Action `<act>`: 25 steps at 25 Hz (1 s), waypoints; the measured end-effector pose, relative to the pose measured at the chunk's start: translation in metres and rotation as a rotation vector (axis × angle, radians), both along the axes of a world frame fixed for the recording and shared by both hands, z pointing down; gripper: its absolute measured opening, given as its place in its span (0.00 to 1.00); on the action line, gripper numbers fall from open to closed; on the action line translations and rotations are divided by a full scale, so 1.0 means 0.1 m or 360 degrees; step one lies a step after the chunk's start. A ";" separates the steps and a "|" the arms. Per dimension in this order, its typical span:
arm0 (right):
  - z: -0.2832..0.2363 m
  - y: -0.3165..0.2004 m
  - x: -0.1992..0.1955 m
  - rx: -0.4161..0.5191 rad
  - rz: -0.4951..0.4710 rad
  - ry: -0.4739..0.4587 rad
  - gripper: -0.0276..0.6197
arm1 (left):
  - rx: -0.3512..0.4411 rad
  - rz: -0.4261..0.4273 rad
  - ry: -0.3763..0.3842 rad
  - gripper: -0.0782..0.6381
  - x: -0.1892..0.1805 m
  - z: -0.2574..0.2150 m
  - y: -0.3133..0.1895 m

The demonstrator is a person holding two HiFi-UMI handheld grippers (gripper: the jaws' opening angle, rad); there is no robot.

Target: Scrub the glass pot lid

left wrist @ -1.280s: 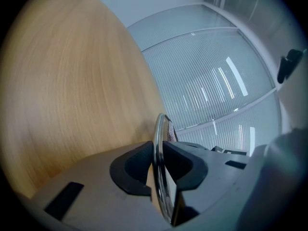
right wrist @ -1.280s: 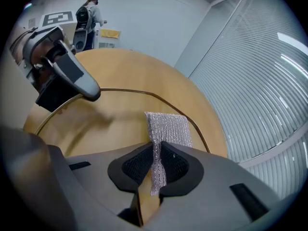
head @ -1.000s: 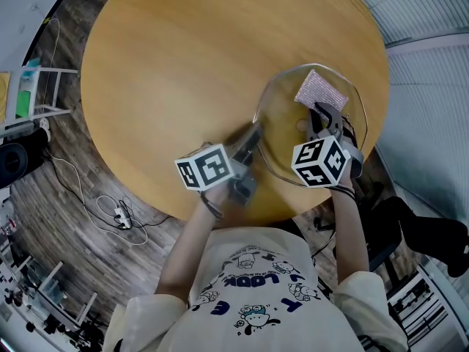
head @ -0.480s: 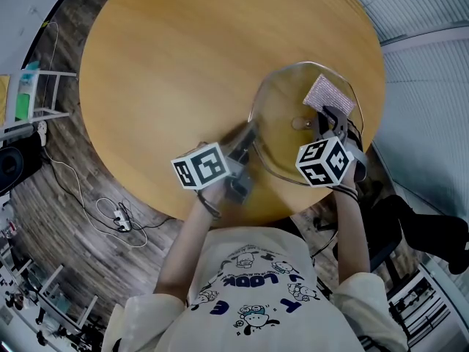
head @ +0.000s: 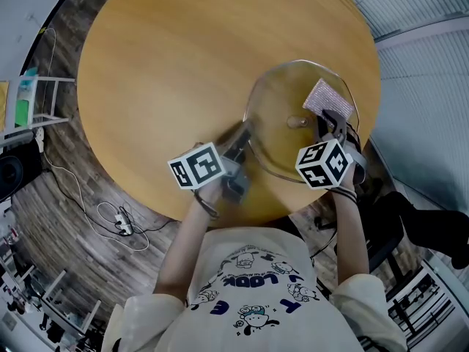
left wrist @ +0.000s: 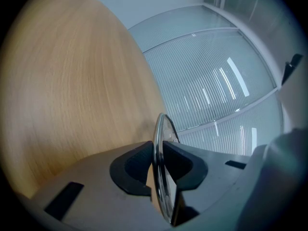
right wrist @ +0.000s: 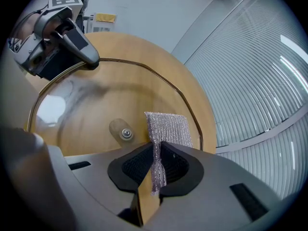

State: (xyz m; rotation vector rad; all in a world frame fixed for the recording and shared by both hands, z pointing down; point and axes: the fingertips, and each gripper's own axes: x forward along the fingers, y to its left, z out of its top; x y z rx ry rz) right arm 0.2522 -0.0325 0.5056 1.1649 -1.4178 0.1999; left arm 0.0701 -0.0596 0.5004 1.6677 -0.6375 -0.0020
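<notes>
Left tool (left wrist: 159,163) clamps rim of glass lid (head: 275,145), holding lid over near right edge of round table (head: 161,64). Right tool (right wrist: 157,170) pinches silvery scrub pad (head: 327,99); pad lies against glass beside centre screw (right wrist: 126,134).

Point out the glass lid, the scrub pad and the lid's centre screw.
glass lid (head: 271,130): head view, bare glass.
scrub pad (right wrist: 168,126): right gripper view, middle of weave.
centre screw (right wrist: 126,133): right gripper view, its head.
</notes>
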 end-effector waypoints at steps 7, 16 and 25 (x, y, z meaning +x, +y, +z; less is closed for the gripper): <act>0.00 0.09 0.00 -0.0018 0.0038 -0.0028 0.13 | -0.0001 -0.0006 0.0001 0.21 -0.01 0.00 0.00; -0.03 0.26 -0.02 -0.0059 0.0070 -0.0028 0.13 | -0.0008 -0.0007 0.0009 0.21 -0.01 -0.01 0.01; -0.02 0.40 -0.06 -0.0117 0.0104 -0.0052 0.13 | -0.0011 -0.0017 0.0005 0.21 -0.03 0.01 0.00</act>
